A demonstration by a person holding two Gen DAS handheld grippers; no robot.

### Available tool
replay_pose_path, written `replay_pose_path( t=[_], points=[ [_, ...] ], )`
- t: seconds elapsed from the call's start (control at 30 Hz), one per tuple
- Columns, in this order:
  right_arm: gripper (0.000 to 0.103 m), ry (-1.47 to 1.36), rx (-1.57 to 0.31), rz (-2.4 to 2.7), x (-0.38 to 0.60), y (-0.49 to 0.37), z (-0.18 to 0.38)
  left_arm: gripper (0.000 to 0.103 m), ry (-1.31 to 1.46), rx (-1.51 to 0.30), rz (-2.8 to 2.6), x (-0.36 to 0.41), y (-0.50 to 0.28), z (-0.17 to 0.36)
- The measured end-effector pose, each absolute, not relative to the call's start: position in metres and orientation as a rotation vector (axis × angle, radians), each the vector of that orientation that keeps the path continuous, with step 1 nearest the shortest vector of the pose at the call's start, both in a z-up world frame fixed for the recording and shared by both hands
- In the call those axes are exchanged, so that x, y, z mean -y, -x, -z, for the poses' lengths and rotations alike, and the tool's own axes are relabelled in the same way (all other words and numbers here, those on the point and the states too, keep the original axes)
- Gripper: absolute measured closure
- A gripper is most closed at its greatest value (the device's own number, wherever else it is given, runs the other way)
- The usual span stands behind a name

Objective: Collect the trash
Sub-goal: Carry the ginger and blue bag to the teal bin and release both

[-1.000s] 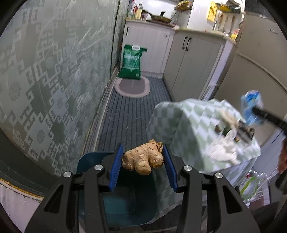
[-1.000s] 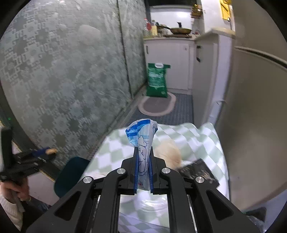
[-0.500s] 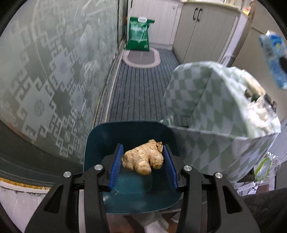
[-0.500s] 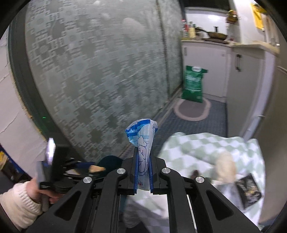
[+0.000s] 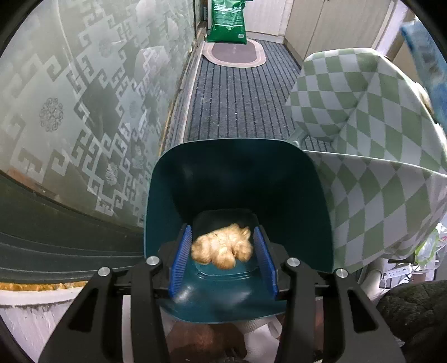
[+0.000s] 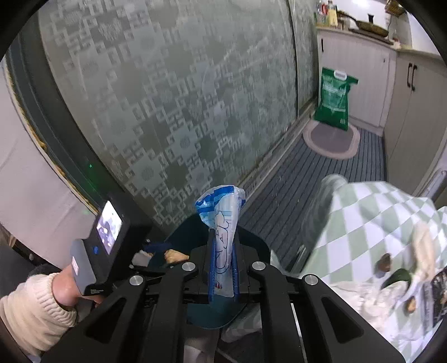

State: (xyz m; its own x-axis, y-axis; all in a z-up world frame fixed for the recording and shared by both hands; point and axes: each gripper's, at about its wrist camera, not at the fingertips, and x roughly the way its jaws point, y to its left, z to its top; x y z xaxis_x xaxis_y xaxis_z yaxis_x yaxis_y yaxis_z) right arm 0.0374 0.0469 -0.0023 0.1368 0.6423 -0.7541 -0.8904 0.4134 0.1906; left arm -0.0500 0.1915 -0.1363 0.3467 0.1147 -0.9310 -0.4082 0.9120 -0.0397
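Two grippers are in view over a dark teal bin (image 5: pixel 237 181). Between the left gripper's (image 5: pixel 222 252) blue fingers (image 5: pixel 181 254) sits a piece of ginger (image 5: pixel 222 248), blurred, with the fingers opening and a slight gap showing at its right side, so contact is unclear. It sits above the bin's inside, at 6 o'clock of that view. Fingers of the right gripper (image 6: pixel 222 268) are clamped together on a blue-and-white plastic wrapper (image 6: pixel 220 223) standing upright. At 4 o'clock of the right view, a green-checked tabletop (image 6: pixel 363 217) carries crumpled paper and dark scraps. A green sack (image 5: pixel 227 22) stands by the cabinets at 12 o'clock of the left view.
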Motion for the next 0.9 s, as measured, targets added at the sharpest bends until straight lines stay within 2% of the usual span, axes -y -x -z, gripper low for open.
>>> replay_pose_path(
  t=[0.07,0.17,0.33,0.47,0.67,0.9],
  points=[
    [0.094,0.353,-0.923,-1.135,-0.054,-0.036,0.014,0.047,0.282,-1.165,-0.348,-0.194,0.051,0.136],
    [0.094,0.380,-0.965,-1.131,-0.064,-0.032,0.029,0.047,0.282,-1.148,-0.364,-0.199,0.053,0.136],
    [0.094,0.419,-1.001,-1.132,-0.076,-0.025,0.046,0.055,0.279,-1.048,-0.378,-0.203,0.058,0.115],
    [0.094,0.447,-1.020,-1.128,-0.084,-0.020,0.058,0.057,0.273,-0.954,-0.400,-0.203,0.063,0.094],
    [0.094,0.478,-1.049,-1.133,-0.091,-0.014,0.074,0.067,0.282,-0.816,-0.421,-0.204,0.071,0.062],
    [0.093,0.478,-1.082,-1.169,-0.099,-0.005,0.093,0.072,0.300,-0.686,-0.424,-0.202,0.079,0.034]
  ],
)
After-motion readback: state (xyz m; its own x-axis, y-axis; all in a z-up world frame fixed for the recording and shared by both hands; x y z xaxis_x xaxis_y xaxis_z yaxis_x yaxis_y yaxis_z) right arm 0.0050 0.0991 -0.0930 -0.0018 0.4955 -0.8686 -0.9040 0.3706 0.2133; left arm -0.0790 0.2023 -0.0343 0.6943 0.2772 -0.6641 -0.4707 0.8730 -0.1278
